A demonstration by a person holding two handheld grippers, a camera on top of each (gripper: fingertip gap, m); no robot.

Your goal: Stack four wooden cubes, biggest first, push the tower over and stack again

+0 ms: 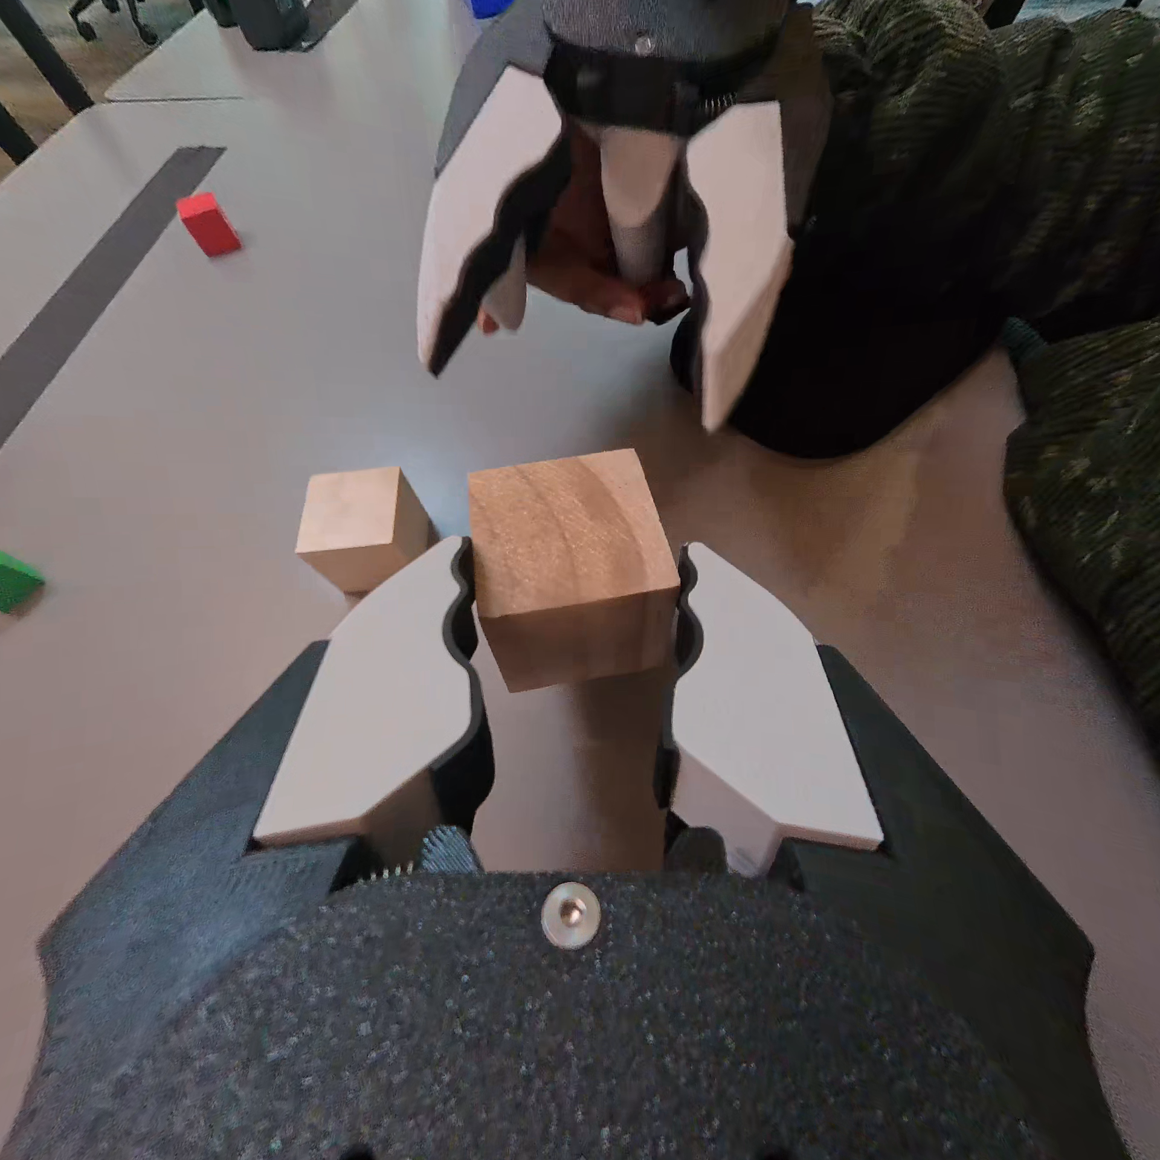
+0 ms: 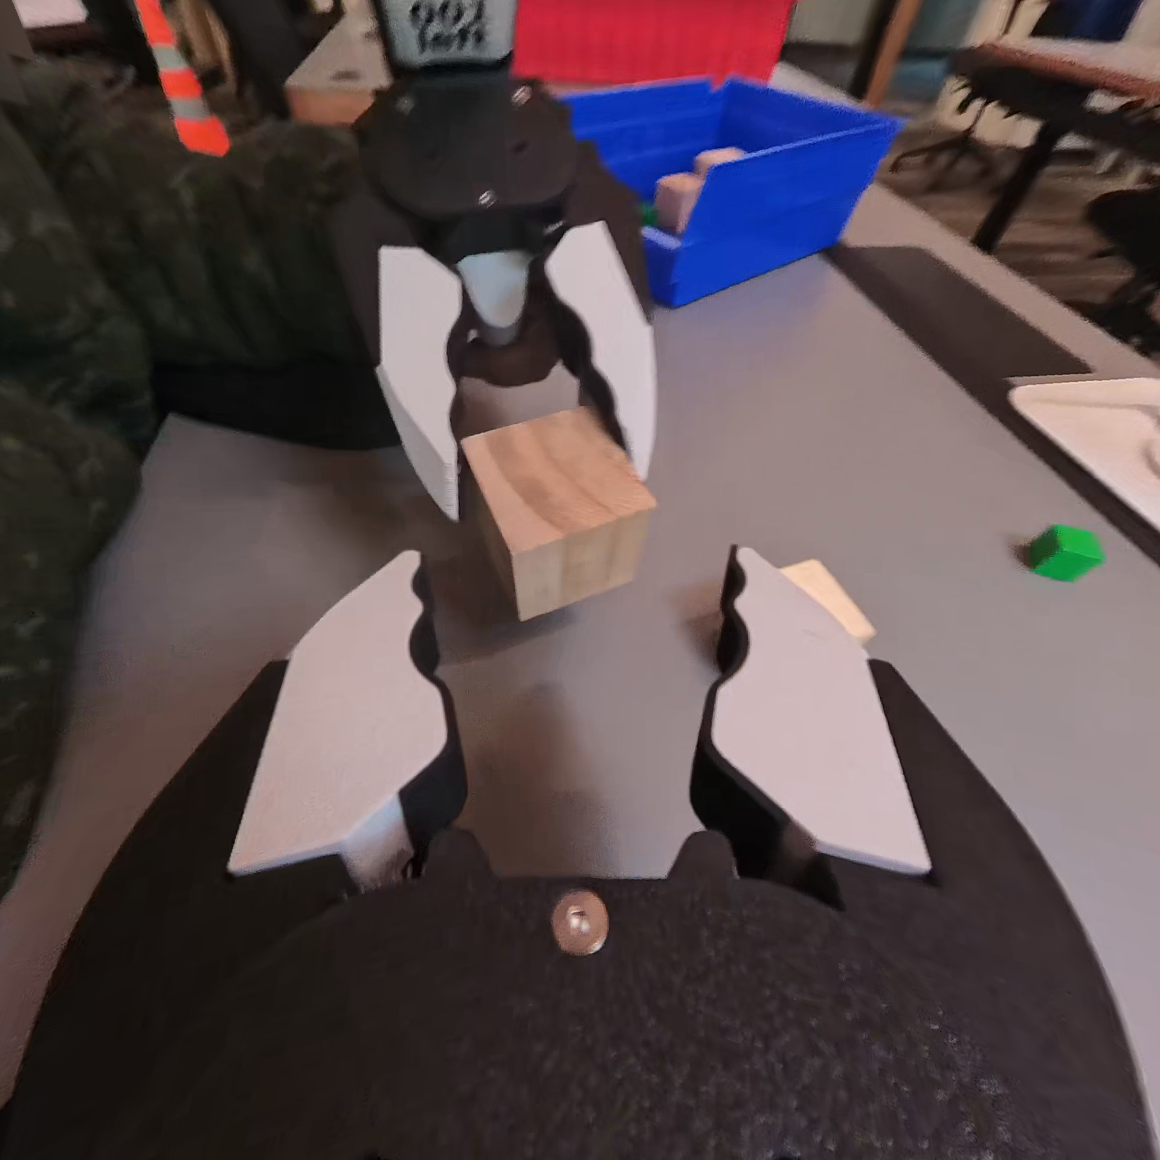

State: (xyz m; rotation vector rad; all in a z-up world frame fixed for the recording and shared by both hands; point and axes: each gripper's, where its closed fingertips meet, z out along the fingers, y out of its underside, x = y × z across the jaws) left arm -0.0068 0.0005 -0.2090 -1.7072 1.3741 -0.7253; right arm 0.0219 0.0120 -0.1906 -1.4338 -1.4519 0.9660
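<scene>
My left gripper (image 1: 574, 549) is shut on a large wooden cube (image 1: 568, 552), with both pads against its sides. In the right wrist view the left gripper (image 2: 546, 486) holds the cube (image 2: 565, 515) tilted, just above the grey table (image 2: 816, 439). My right gripper (image 2: 575, 562) is open and empty, facing the cube from a short distance. It also shows in the left wrist view (image 1: 574, 392), jaws wide apart. A smaller wooden cube (image 1: 358, 521) lies on the table beside my left fingertip. It also shows in the right wrist view (image 2: 828, 602), behind my right finger.
A red block (image 1: 208, 224) and a green block (image 1: 16, 580) lie apart on the table. The green block also shows in the right wrist view (image 2: 1066, 552). A blue bin (image 2: 784, 207) with wooden blocks stands at the back. A white tray (image 2: 1105, 439) is at the right edge. A person's dark green sleeves (image 1: 1004, 188) flank the grippers. Across from one pair of fingers to the other is roughly 5 centimetres.
</scene>
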